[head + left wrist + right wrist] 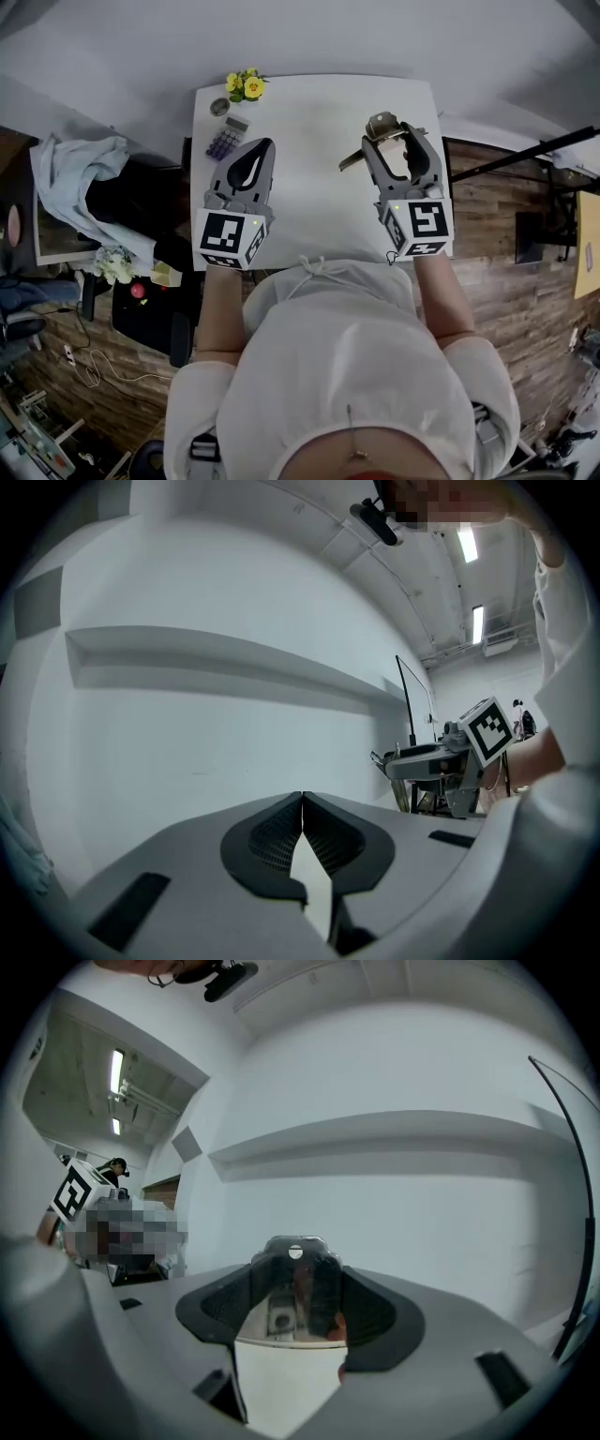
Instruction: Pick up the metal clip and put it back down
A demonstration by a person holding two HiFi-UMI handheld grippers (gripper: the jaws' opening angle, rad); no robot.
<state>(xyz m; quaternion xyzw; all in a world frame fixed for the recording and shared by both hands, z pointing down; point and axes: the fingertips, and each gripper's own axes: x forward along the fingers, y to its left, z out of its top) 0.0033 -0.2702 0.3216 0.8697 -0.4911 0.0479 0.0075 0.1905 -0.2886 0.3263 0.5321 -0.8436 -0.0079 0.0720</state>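
Note:
The metal clip (380, 124) is a shiny spring clamp with a long handle that sticks out to the left. My right gripper (391, 138) is shut on it over the right side of the white table (309, 103). In the right gripper view the clip (295, 1288) fills the gap between the dark pads (375, 1312), and that gripper (296, 1274) points at a pale wall. My left gripper (264, 147) hovers over the table's left half, its jaws shut with nothing in them. The left gripper view shows the tips (302, 799) meeting.
At the table's far left corner lie a calculator (226, 141), a small round metal item (219, 107) and yellow flowers (246, 86). A pale blue cloth (80, 164) hangs left of the table. Wooden floor (487, 202) lies to the right.

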